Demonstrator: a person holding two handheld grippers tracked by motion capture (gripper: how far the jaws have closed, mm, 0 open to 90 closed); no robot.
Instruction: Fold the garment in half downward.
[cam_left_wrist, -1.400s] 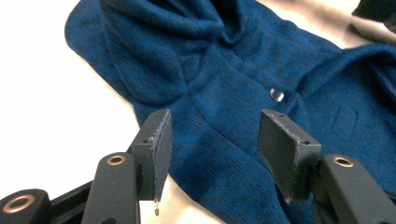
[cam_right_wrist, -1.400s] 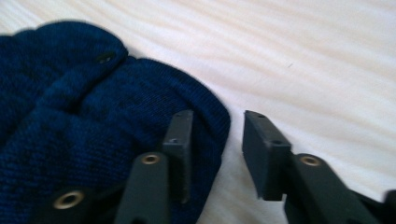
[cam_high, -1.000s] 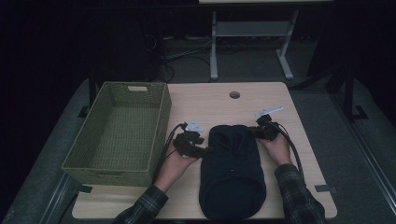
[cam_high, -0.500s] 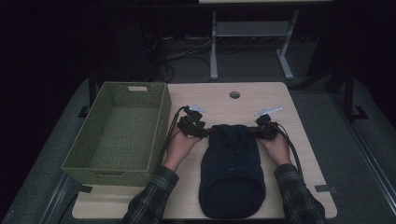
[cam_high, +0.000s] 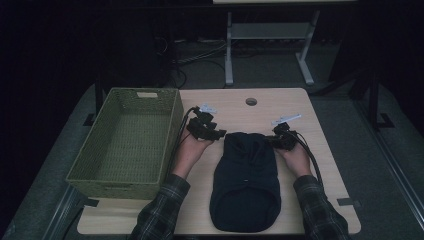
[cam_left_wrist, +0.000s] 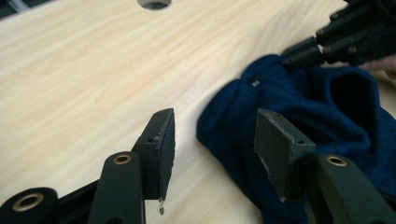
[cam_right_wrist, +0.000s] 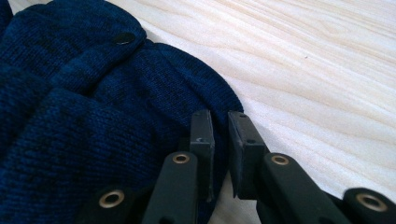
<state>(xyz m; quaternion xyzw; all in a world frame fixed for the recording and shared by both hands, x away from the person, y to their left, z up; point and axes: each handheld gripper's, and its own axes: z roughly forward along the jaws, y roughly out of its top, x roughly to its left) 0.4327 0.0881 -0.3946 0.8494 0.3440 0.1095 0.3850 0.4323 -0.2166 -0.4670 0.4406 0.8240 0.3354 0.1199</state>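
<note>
Starting at the left, the woven basket (cam_high: 167, 145) stands empty along the table's (cam_high: 320, 165) left edge, its near wall close to my left forearm. If I swing that arm wide while carrying cloth, I could knock the wall or drape the fabric over the rim instead of dropping it inside.

My left gripper (cam_high: 220, 134) sits just beside the far left corner of the dark blue knitted garment (cam_high: 247, 175), which lies flat in the middle of the table with its wide opening toward me. In the left gripper view the jaws are spread, with the knit's folded edge (cam_left_wrist: 224, 135) reaching into the gap near the right-hand pad (cam_left_wrist: 280, 149), but nothing is pressed yet. The risk here is a shallow bite. Closing from this spot might catch only the top layer or a thin lip of wool, and that would slide out on the lift.

Further right, my right gripper (cam_high: 274, 141) is on the garment's far right corner. In the right gripper view its jaws (cam_right_wrist: 219, 121) are drawn almost together on the rolled edge of the knit (cam_right_wrist: 93, 116). It looks like a pinch on very little cloth, right at the border. With so little held, I judge that a sideways pull could strip the fabric free. Lifting that corner alone would bunch the garment and drag it across the wood.
</note>
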